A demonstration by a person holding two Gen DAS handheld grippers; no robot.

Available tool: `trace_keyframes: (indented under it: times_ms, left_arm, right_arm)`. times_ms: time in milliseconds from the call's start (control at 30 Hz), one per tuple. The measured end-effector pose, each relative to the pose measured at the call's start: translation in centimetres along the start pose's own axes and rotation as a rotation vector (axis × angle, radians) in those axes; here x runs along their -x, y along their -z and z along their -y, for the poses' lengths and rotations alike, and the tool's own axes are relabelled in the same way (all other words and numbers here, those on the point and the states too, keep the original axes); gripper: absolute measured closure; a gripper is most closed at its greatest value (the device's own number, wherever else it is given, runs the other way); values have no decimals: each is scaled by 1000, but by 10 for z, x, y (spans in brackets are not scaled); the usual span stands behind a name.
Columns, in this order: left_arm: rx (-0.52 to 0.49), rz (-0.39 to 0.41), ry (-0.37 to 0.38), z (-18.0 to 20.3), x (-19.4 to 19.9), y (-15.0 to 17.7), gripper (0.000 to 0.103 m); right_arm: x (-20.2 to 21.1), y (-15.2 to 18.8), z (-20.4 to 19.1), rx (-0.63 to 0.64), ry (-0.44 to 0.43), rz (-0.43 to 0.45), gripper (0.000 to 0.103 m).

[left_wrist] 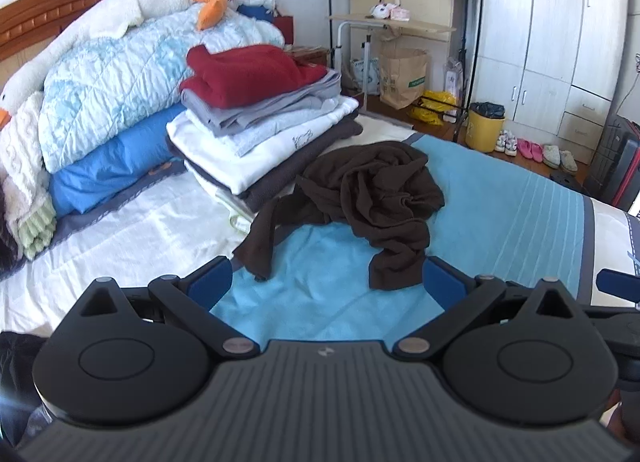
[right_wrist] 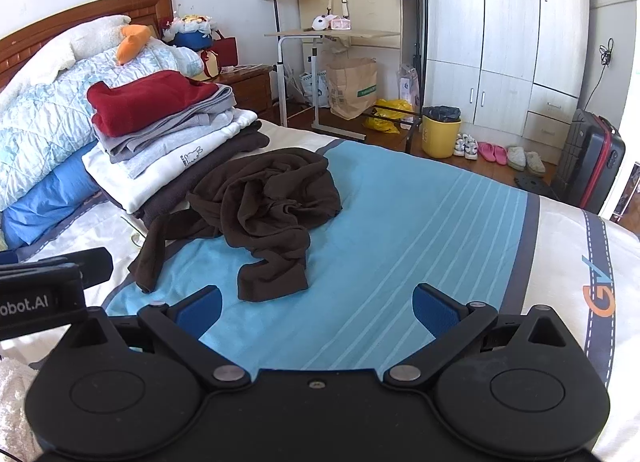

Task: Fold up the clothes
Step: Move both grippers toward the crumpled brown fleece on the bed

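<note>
Brown garment point(left_wrist: 368, 198) crumpled mid-bed on blue sheet point(left_wrist: 500, 198), just right of folded stack point(left_wrist: 260, 122). Left gripper point(left_wrist: 326, 282) and right gripper point(right_wrist: 318, 304) near, fingers spread, holding nothing. Far right: white wardrobe point(right_wrist: 520, 34), yellow bin point(right_wrist: 440, 134), suitcase point(right_wrist: 592, 158).

The left tongs point(left_wrist: 327, 282) are spread wide, blue pads point(left_wrist: 210, 282) far apart and gripping nothing. The right tongs point(right_wrist: 318, 308) are likewise spread wide, blue pads point(right_wrist: 434, 310) apart, with nothing between them. Both are level, side by side, pointing forward.
</note>
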State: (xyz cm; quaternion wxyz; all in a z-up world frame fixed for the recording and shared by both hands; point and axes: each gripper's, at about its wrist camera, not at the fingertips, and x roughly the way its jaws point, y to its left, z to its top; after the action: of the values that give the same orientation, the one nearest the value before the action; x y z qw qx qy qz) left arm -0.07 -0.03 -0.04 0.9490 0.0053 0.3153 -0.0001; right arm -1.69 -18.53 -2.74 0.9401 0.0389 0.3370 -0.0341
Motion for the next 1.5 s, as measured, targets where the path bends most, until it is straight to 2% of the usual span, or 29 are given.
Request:
trace_keyframes:
  times_ms: [133, 400, 1500]
  left_arm:
    - [-11, 2, 3, 2, 2, 5, 0]
    - [19, -65, 22, -3, -10, 2, 0]
    - [25, -95, 29, -2, -13, 4, 0]
  right_arm:
    - [-1, 1, -1, 8, -5, -2, 0]
    - [-2, 2, -2, 20, -9, -13, 0]
    - [-1, 3, -4, 52, 12, -27, 0]
